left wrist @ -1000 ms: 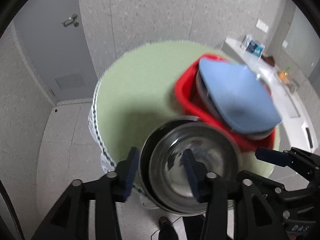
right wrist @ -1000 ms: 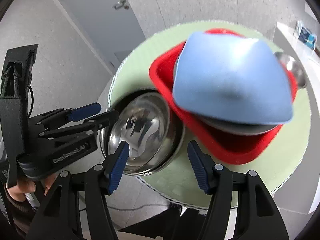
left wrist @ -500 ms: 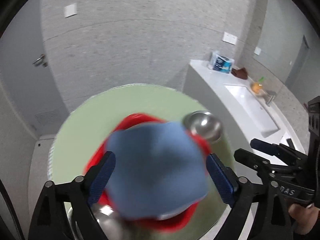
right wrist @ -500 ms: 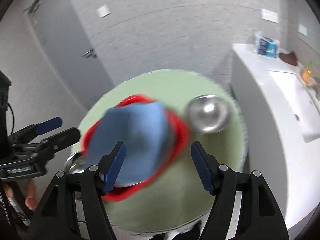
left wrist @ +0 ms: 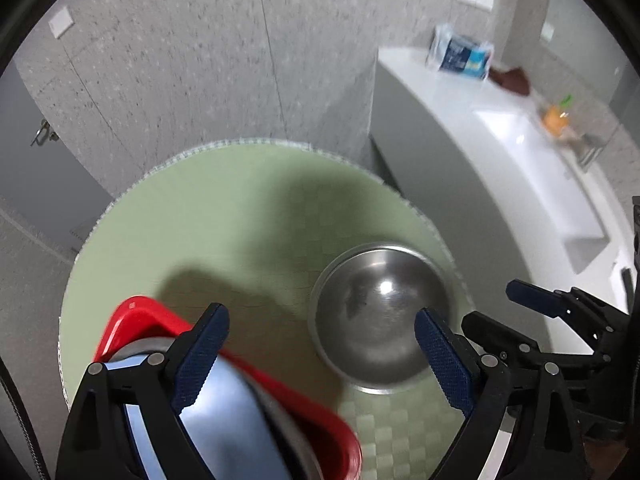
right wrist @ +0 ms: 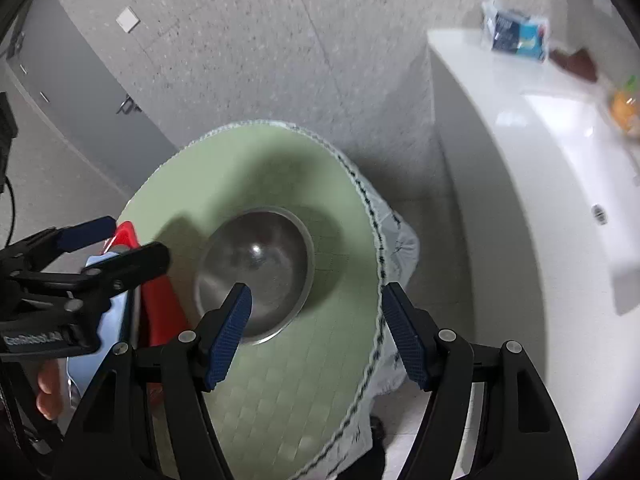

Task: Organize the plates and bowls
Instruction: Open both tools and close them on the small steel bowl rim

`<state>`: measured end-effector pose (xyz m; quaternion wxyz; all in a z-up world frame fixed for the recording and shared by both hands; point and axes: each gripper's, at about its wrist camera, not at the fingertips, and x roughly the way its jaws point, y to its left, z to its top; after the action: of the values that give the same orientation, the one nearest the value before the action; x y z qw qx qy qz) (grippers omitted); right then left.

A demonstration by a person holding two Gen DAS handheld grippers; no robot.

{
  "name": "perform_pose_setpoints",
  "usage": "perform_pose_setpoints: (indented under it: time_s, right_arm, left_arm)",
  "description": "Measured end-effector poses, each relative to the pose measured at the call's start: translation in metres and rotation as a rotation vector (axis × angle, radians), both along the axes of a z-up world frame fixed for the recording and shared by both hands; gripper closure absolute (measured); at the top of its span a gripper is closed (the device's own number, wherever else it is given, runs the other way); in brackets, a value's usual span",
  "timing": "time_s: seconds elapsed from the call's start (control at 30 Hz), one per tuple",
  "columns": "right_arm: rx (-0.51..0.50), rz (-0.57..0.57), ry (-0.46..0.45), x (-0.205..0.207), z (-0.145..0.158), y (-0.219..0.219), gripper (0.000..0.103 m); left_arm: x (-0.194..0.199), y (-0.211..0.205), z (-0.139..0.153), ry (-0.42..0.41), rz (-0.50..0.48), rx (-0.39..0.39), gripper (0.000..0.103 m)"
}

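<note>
A small steel bowl (left wrist: pixel 380 316) stands on the right part of the round green table (left wrist: pixel 224 208). My left gripper (left wrist: pixel 320 356) hangs above the table, open wide, its right finger over the bowl's near rim and nothing between the pads. A red basin (left wrist: pixel 288 396) with a blue plate (left wrist: pixel 224 432) in it sits under the left finger. In the right wrist view the same bowl (right wrist: pixel 256 272) lies just ahead of my right gripper (right wrist: pixel 316 338), which is open and empty. The left gripper (right wrist: pixel 120 244) shows at the left, over the basin (right wrist: pixel 160 308).
A white counter with a sink (left wrist: pixel 540 184) runs close along the table's right side, carrying a tissue pack (left wrist: pixel 460 54) and an orange item (left wrist: pixel 556 118). The tablecloth's edge (right wrist: pixel 392 248) hangs toward the counter. A grey door (left wrist: pixel 40 168) is at the far left.
Both grippers swept rightward across the table, from the big steel bowl past the red basin to the small bowl. The left jaws left the big bowl's rim and spread wide.
</note>
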<state>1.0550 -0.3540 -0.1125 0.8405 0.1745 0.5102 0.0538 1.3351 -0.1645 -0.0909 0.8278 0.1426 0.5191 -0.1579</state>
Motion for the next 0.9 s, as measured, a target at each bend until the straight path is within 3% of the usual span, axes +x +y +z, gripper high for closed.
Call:
perform_pose_setpoints:
  time_s: [0.2, 0.43, 0.5, 0.57, 0.7, 0.9]
  right_arm:
    - [0.077, 0.06, 0.064, 0.023, -0.038, -0.003, 0.036]
    - [0.135, 0.12, 0.092, 0.035, -0.052, 0.005, 0.075]
    - [0.155, 0.131, 0.093, 0.036, -0.054, 0.007, 0.08]
    - [0.17, 0.13, 0.087, 0.035, -0.054, 0.008, 0.087]
    - [0.155, 0.115, 0.07, 0.029, -0.047, 0.006, 0.087]
    - [0.119, 0.069, -0.048, 0.009, 0.005, 0.001, 0.087]
  left_arm:
    - [0.033, -0.03, -0.035, 0.059, 0.012, 0.094, 0.023]
    - [0.059, -0.052, -0.071, 0.145, 0.005, 0.129, 0.074]
    - [0.062, -0.054, -0.076, 0.157, -0.001, 0.119, 0.085]
    - [0.063, -0.056, -0.079, 0.149, -0.006, 0.108, 0.086]
    - [0.059, -0.049, -0.073, 0.123, -0.008, 0.064, 0.088]
    - [0.039, -0.038, -0.03, 0.009, -0.027, -0.048, 0.089]
